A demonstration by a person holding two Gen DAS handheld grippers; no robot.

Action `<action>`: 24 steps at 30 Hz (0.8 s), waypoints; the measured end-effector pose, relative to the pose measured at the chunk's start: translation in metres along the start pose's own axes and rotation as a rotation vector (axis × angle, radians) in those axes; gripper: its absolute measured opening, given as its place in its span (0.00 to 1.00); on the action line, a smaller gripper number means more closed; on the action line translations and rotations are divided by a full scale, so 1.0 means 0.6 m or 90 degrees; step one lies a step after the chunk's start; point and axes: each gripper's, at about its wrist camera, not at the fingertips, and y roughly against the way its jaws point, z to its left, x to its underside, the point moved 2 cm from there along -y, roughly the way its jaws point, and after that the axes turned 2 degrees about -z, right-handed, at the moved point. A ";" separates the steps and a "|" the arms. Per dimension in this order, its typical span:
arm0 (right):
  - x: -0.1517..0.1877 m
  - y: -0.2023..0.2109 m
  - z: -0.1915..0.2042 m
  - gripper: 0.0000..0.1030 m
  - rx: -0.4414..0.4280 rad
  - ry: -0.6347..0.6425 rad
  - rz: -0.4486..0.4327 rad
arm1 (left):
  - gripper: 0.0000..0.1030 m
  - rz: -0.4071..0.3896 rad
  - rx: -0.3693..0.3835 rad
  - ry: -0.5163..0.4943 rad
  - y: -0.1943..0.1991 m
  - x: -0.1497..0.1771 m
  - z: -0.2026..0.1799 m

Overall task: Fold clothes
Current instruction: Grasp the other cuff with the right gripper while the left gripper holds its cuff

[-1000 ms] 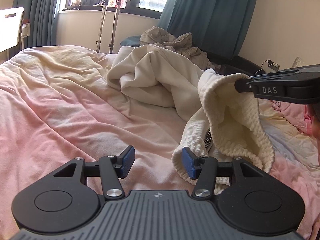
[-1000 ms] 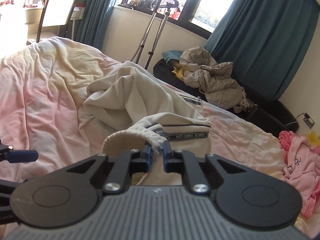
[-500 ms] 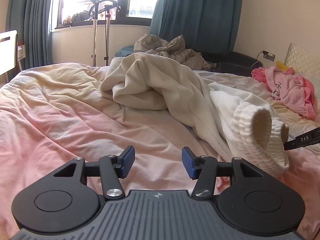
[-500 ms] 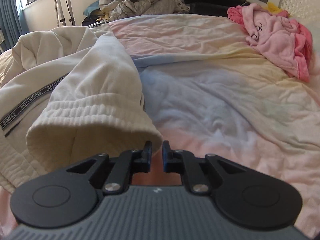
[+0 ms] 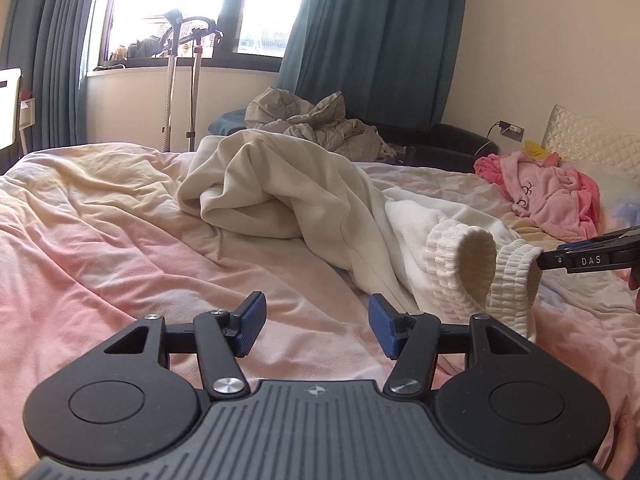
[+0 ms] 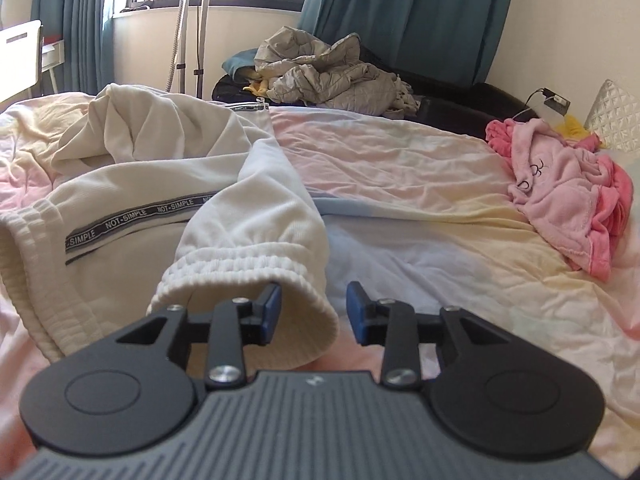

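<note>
Starting on the left, the left gripper hangs over the pink bed cover with its blue pads spread wide and nothing between them. Just right of it the cream sweatshirt lies in a rumpled heap across the middle of the bed, and its ribbed cuff sits open-mouthed near the front edge. From the other camera you can read a grey "NOT-SIMPLE" band running across the sweatshirt, with the sleeve stretched toward the lens. The right gripper is spread open too, not clamping anything; its left pad sits right at the cuff's opening, though I can't tell if it's actually touching the fabric. Further right is bare bedding, then a pink robe bunched up by a quilted pillow. At the back there's a grey jacket heaped below the teal curtains.
</note>
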 end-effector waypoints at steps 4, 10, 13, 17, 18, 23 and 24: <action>0.014 -0.021 -0.019 0.45 -0.044 0.002 0.018 | 0.67 -0.031 0.049 -0.011 0.016 -0.003 -0.021; 0.010 -0.042 -0.017 0.39 -0.126 -0.043 -0.002 | 0.67 -0.052 0.111 -0.040 0.004 -0.018 -0.074; 0.009 -0.046 -0.006 0.19 -0.115 -0.029 -0.020 | 0.66 -0.049 0.099 -0.086 -0.016 -0.023 -0.104; 0.008 -0.043 -0.048 0.15 -0.153 -0.168 -0.023 | 0.65 -0.040 0.039 -0.099 -0.038 -0.023 -0.112; 0.009 -0.040 -0.063 0.15 -0.160 -0.207 -0.029 | 0.65 -0.037 0.022 -0.096 -0.042 -0.023 -0.111; 0.023 -0.051 -0.096 0.13 -0.142 -0.257 0.012 | 0.65 -0.017 -0.033 -0.058 -0.061 -0.025 -0.088; 0.026 -0.053 -0.095 0.13 -0.137 -0.251 0.024 | 0.65 -0.018 -0.035 -0.054 -0.063 -0.026 -0.085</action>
